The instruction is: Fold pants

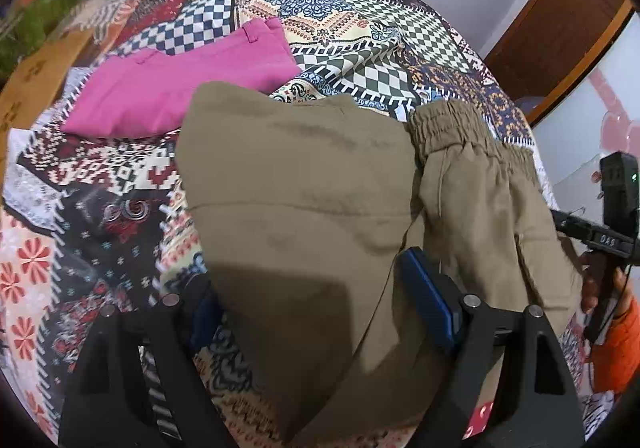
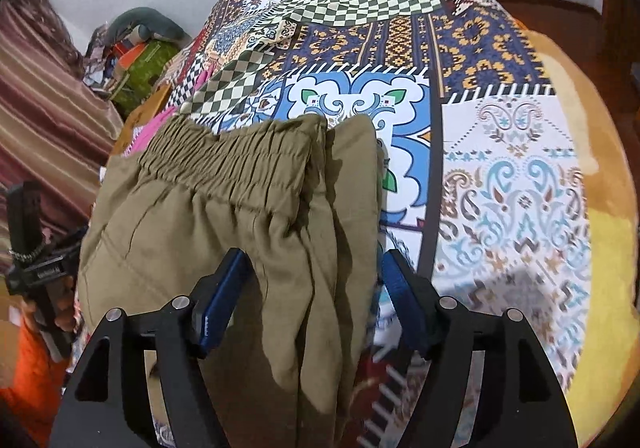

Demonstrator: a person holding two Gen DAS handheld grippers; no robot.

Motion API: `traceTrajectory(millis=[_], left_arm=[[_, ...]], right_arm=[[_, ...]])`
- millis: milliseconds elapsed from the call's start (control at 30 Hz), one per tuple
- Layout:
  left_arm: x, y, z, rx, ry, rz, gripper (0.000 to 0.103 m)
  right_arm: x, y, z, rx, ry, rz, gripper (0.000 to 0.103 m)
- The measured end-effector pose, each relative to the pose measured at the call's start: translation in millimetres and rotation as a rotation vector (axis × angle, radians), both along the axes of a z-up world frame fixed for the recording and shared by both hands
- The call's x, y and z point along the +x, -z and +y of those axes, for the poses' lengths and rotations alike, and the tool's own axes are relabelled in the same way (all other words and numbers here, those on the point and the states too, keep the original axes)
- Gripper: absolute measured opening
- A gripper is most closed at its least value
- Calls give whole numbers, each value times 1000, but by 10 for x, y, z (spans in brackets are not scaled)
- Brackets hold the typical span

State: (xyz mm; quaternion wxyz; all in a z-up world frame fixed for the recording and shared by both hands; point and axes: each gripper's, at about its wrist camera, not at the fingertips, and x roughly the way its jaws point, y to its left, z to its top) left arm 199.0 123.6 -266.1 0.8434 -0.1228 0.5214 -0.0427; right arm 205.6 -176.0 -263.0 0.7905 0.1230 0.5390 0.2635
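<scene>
You have two pairs of pants in view and two tools. The khaki pants (image 1: 312,183) lie folded on the bed (image 1: 360,27), which is spread with one patchwork-print sheet. One pink pair (image 1: 180,87) lies flat farther off and to the left, its near edge tucked under the far corner of the khaki cloth.

Your left tool (image 1: 316,300) points steeply down at the khaki pants. Its blue pads (image 1: 428,296) stand wide apart, and a broad folded panel of the khaki fabric runs up between them; the left pad is mostly hidden by the cloth. You cannot tell whether the pads press on the fabric or only straddle it. The elastic waistband (image 1: 460,135) sits far and to the right of this tool.

Your right tool (image 2: 308,296) also points down, over the right edge of the khaki pants (image 2: 224,215). Its jaws are apart, each blue pad (image 2: 218,308) showing a gap beside the cloth. A hanging fold of khaki passes between them without being pinched. The gathered waistband (image 2: 224,155) lies just beyond the tips, across the far side.

In each view the other tool's black handle shows at the edge, held by a hand (image 1: 600,284) in an orange sleeve (image 1: 616,352).
</scene>
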Motion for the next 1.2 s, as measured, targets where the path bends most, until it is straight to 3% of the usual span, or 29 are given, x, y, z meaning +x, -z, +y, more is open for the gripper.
traceTrajectory(millis=[333,500,633,833,900,1000,1200], left_arm=[[-101,-33,-19,-49,39,19,83],[-20,-29,-22,-89,33,28,82],[131,-26,-102,-57,48,23,81],[268,-63,-129,-31,44,5,51],[292,-82,-154,-11,46,0,32],[317,-114,-170,29,39,-10,13],[286,-259,-136,29,20,-45,7]], right_arm=[[-147,7,-76,54,-98,32,67],[-99,34,-69,82,-95,59,69],[-4,31,5,82,-106,43,63],[112,8,-28,95,-74,38,35],[125,-33,-7,78,-73,16,29],[129,-111,37,38,-72,-33,21],[147,-318,77,2,-71,-122,12]])
